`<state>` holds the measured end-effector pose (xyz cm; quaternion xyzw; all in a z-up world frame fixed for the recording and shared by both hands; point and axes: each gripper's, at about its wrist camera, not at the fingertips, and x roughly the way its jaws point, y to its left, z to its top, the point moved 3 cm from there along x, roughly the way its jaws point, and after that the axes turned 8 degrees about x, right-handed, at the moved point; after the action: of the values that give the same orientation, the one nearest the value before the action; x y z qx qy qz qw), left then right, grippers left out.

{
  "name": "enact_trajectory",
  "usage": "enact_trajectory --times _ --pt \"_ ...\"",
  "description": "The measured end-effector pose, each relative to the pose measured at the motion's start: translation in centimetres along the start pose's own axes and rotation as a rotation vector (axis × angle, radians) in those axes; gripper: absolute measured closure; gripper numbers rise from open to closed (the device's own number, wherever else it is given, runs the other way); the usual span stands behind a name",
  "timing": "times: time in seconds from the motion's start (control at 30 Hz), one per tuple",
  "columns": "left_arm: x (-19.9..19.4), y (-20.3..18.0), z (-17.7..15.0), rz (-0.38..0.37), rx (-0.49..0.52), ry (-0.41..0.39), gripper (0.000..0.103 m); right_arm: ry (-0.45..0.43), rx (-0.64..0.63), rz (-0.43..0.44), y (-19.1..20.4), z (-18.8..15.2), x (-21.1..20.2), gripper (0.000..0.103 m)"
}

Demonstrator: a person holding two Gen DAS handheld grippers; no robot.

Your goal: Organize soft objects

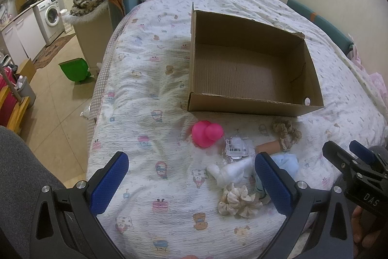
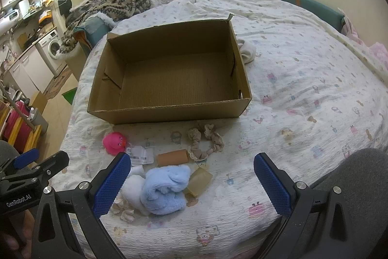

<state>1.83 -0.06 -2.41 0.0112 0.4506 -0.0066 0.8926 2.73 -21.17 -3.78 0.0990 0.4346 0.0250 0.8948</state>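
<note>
Right wrist view: my right gripper (image 2: 192, 183) gapes wide, holding nothing, blue towel (image 2: 165, 188) just ahead, nearer its left finger

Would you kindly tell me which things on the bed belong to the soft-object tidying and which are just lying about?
For the job:
cardboard box
blue cloth
white cloth
beige scrunchie
cream scrunchie

Lying about:
pink rubber duck
labelled packet
patterned blanket
green bin

Both wrist views look forward across the bed (image 1: 150, 79), sharing the cardboard box (image 2: 169, 111) close ahead.
</note>
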Motion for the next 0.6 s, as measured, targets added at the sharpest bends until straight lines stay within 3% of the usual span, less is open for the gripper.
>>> enact_trajectory --times 0.6 --pt "0.55 -0.14 -0.53 0.0 0.001 0.002 0.0 0.003 0.002 0.0 0.27 0.11 -0.08 0.0"
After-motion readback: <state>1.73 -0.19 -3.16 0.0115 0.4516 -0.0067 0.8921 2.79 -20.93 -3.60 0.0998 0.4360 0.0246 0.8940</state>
